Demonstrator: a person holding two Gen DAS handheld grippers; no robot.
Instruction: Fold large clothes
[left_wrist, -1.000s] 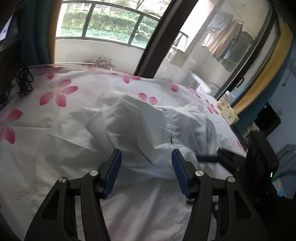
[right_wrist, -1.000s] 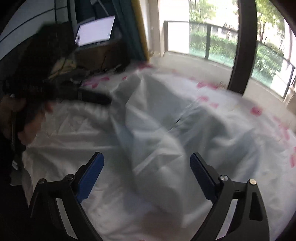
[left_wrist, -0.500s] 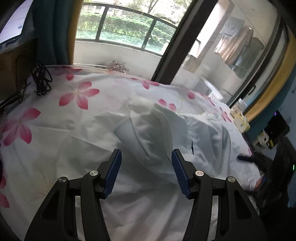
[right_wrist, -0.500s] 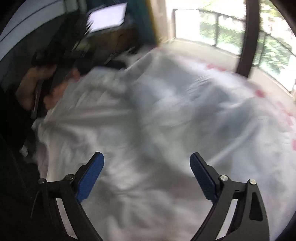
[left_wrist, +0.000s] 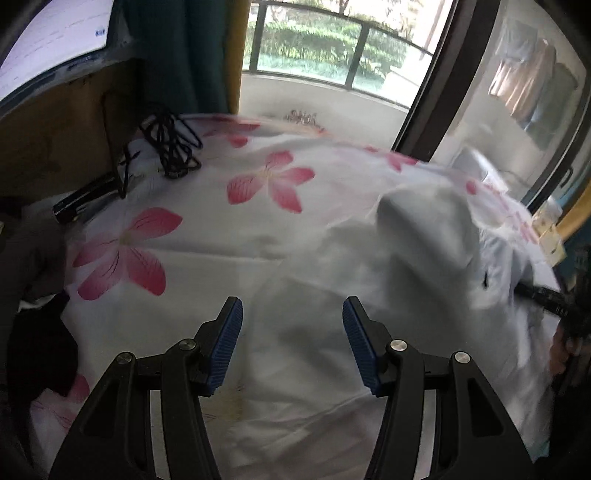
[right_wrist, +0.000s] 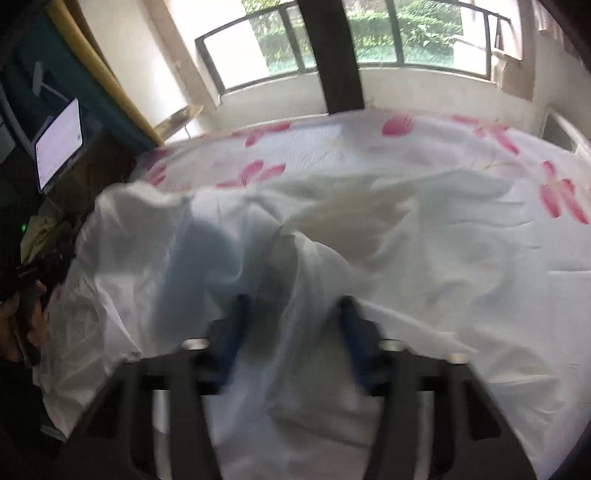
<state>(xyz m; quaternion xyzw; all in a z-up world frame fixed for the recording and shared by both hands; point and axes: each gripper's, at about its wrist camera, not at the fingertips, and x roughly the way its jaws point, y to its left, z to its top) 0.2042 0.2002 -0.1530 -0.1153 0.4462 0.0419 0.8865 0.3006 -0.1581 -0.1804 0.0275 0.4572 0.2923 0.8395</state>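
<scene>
Pale white-blue crumpled garment (right_wrist: 236, 258) heaped on pink-flowered bed sheet (left_wrist: 192, 221). Right claw (right_wrist: 291, 328) closing on fold at 6 o'clock, gathering edge. Left claw (left_wrist: 291, 343) opening, empty, above cloth.

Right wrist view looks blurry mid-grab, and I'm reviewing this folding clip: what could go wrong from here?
1. The right claw is closing on a raised ridge of the crumpled pale-blue garment; it may pinch several layers.
2. The left claw hangs open over white cloth; it could catch the pink-flowered white bedsheet too.
</scene>
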